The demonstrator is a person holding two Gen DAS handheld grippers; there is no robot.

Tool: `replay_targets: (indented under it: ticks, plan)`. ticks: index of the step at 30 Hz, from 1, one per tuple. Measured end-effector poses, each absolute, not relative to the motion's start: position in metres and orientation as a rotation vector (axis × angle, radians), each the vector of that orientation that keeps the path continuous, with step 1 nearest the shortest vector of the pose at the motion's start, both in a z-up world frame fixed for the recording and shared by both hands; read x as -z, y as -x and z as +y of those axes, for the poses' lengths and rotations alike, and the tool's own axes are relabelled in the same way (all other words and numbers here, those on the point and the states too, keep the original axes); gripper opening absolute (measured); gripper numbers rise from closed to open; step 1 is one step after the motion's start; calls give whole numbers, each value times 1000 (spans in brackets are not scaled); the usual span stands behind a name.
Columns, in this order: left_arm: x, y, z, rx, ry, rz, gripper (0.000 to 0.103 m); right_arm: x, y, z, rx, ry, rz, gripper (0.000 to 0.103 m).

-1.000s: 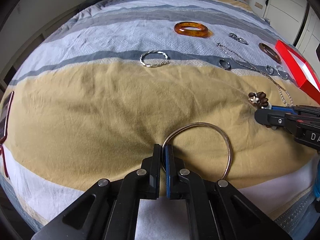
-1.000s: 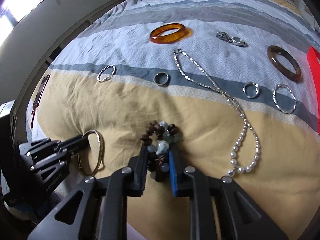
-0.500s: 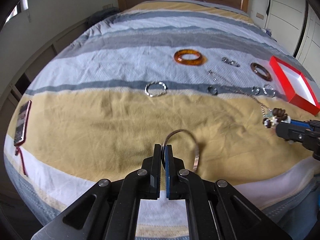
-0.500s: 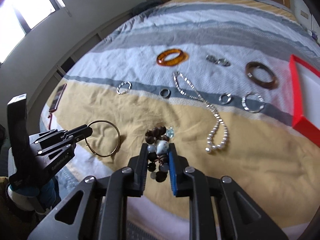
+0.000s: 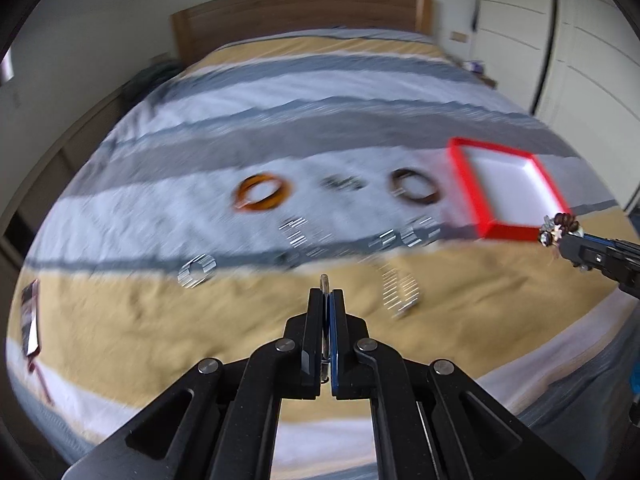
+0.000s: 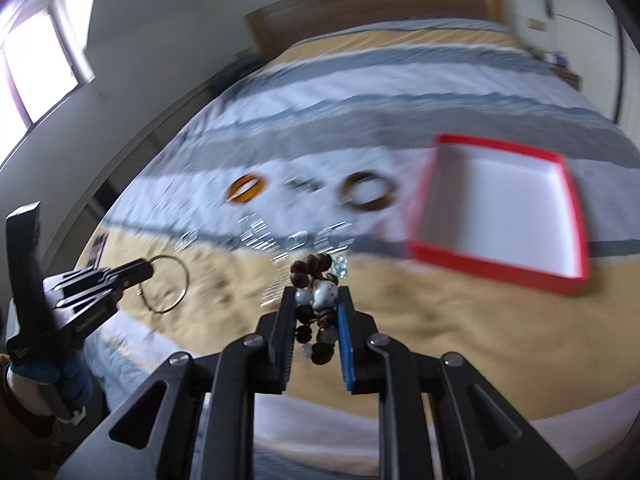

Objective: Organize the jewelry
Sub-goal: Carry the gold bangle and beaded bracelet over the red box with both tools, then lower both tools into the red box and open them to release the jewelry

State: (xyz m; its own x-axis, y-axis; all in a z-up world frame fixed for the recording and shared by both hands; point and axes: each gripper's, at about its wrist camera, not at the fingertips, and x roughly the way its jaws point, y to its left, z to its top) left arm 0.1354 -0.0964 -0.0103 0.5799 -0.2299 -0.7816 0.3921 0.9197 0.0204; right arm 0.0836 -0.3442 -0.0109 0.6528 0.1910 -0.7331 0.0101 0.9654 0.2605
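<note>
My left gripper [image 5: 327,300] is shut on a thin metal bangle [image 5: 324,282], seen edge-on here and as a full ring in the right wrist view [image 6: 170,283], held above the bed. My right gripper [image 6: 316,300] is shut on a brown and white bead bracelet [image 6: 316,294], also lifted; it shows at the right of the left wrist view [image 5: 558,228]. A red box with a white inside [image 6: 504,204] [image 5: 506,184] lies open on the bed at the right. An amber bangle [image 5: 262,197], a dark brown bangle [image 5: 416,191] and several silver rings lie blurred on the bedspread.
The striped yellow, grey and white bedspread [image 5: 160,328] covers the bed, with a wooden headboard [image 5: 300,12] at the far end. A phone [image 5: 31,316] lies at the left edge. White wardrobe doors [image 5: 580,60] stand at the right. A pearl necklace [image 5: 400,292] lies blurred near the middle.
Both grippers have risen well above the bed with their jewelry and swung right. The red box now shows whole. The bangle has turned edge-on to the left camera.
</note>
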Motion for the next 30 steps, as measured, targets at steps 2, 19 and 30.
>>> replay_targets:
  ticks: [2, 19, 30]
  plan:
    - [5, -143, -124, 417, -188, 877, 3, 4, -87, -375, -47, -264, 839, 18]
    - [47, -223, -328, 743, -125, 947, 3, 64, -155, -504, 160, -302, 919, 18]
    - [99, -252, -354, 689, -189, 1031, 5, 117, -163, -517, 182, -292, 1013, 18]
